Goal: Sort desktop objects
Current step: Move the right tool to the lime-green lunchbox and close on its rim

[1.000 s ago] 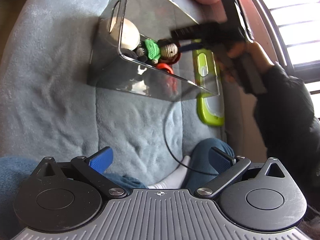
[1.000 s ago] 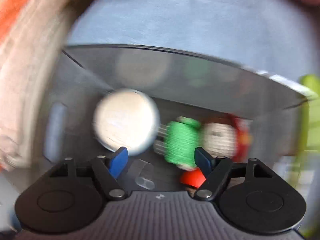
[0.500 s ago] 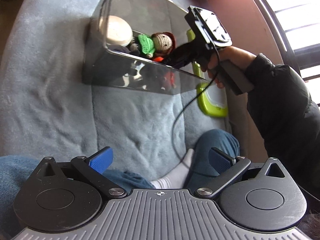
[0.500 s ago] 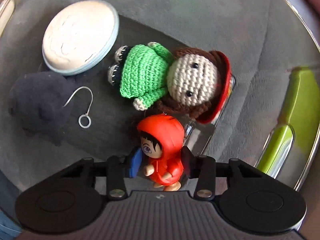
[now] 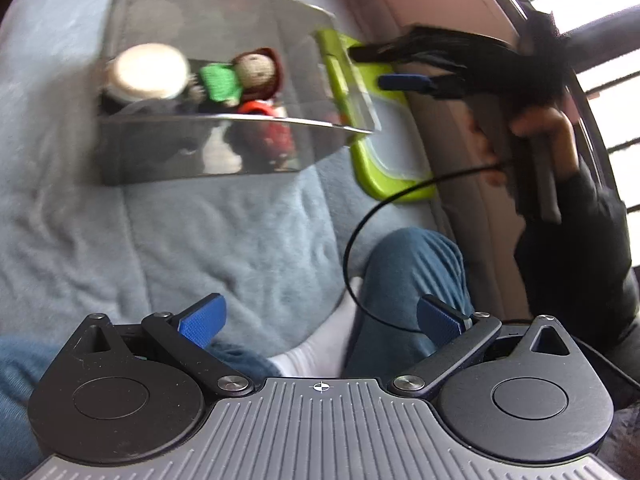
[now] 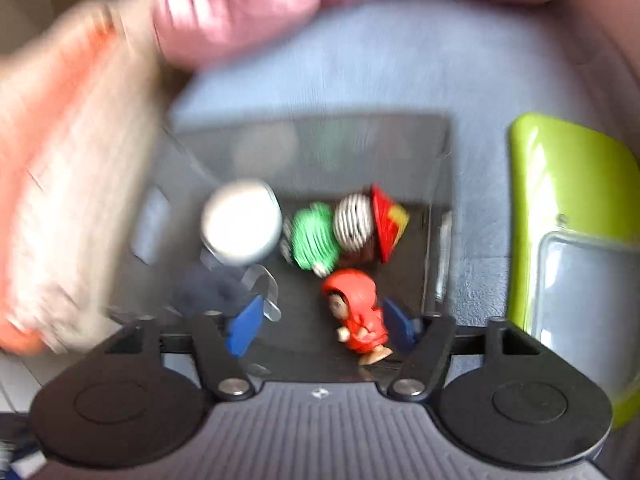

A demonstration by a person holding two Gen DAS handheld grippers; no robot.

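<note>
Toys lie in a smoked clear box (image 6: 312, 148), and the nearest of them, a red-hooded figure (image 6: 358, 312), lies on the box floor in the lower middle of the right wrist view, between the right gripper (image 6: 320, 324)'s blue fingers (image 6: 244, 326). Those fingers have just been opening; they stand spread apart above the box, the figure close to the right-hand one in the picture, and whether they touch cannot be told through the blur. Just above the figure lies a crocheted doll (image 6: 332, 236) in a green top with a red hat, and to its left a round white disc (image 6: 240, 222). A dark fuzzy lump (image 6: 208, 292) sits at the lower left of the box floor. Right of the box, a lime-green case (image 6: 568, 216) lies on the blue-grey blanket (image 6: 360, 64). A pink cushion (image 6: 256, 4) fills the upper part of the frame.

In the left wrist view, the left gripper (image 5: 320, 320) has its fingers (image 5: 202, 320) wide apart with nothing between them, over the blanket and a person's knee in blue jeans (image 5: 412, 268) with a white sock (image 5: 324, 350). The box sits at upper left with the toys inside. At upper right, a hand (image 5: 548, 136) in a dark sleeve holds the right gripper beside the box, over the green case.
</note>
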